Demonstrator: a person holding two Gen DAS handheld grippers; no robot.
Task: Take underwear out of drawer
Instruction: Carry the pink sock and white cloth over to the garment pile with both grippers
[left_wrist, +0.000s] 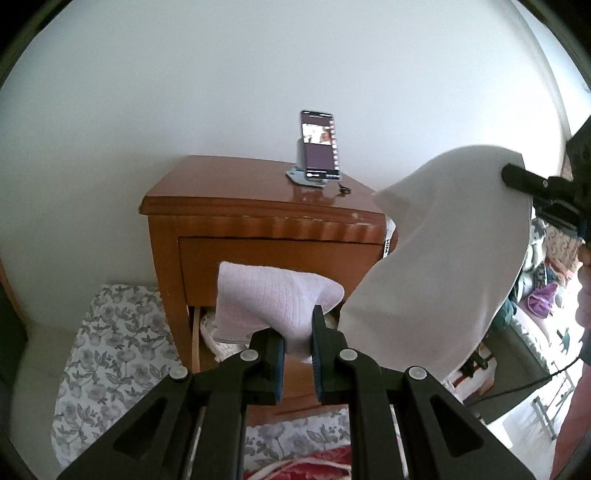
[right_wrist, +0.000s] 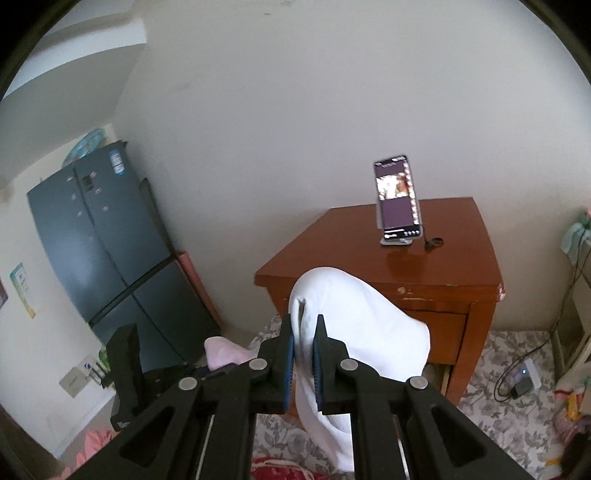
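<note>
I had both garments clear of the drawer (left_wrist: 207, 332): my left tool (left_wrist: 298, 334) was clamped on a ribbed pink piece (left_wrist: 273, 295), my right tool (right_wrist: 303, 341) on a plain white one (right_wrist: 354, 317), both lifted before the nightstand (left_wrist: 258, 236). The drawer stood open with more pale cloth (left_wrist: 218, 328) inside; setting the two pieces down remained.
</note>
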